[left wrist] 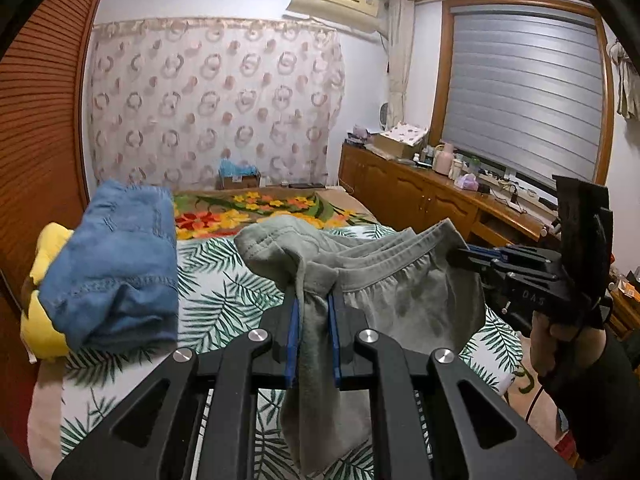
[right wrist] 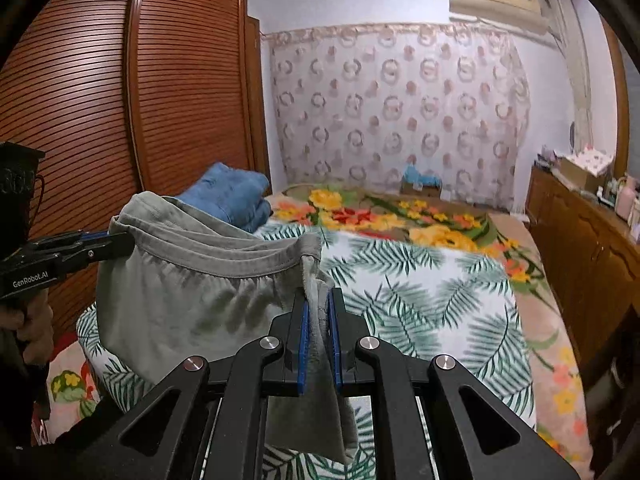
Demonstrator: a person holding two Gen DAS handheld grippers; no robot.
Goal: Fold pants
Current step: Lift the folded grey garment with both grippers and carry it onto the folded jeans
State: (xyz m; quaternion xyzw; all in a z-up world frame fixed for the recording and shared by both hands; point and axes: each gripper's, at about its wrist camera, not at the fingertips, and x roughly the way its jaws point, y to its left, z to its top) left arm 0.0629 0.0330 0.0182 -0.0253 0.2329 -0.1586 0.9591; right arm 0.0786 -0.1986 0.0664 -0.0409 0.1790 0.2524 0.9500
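Note:
Grey-green pants (left wrist: 404,296) hang in the air above the bed, held by the elastic waistband at both ends. My left gripper (left wrist: 314,300) is shut on one end of the waistband; cloth hangs down between its blue pads. My right gripper (right wrist: 318,300) is shut on the other end, and it also shows in the left wrist view (left wrist: 460,258) at the right. The left gripper shows in the right wrist view (right wrist: 124,242) at the left. The pants (right wrist: 192,296) sag between the two grippers.
A bed with a palm-leaf sheet (right wrist: 420,292) and a floral blanket (left wrist: 256,208) lies below. Folded blue jeans (left wrist: 116,268) rest on a yellow cushion (left wrist: 44,320) at the left. A louvred wooden wardrobe (right wrist: 120,100) stands at the left, a cluttered wooden cabinet (left wrist: 432,196) at the right.

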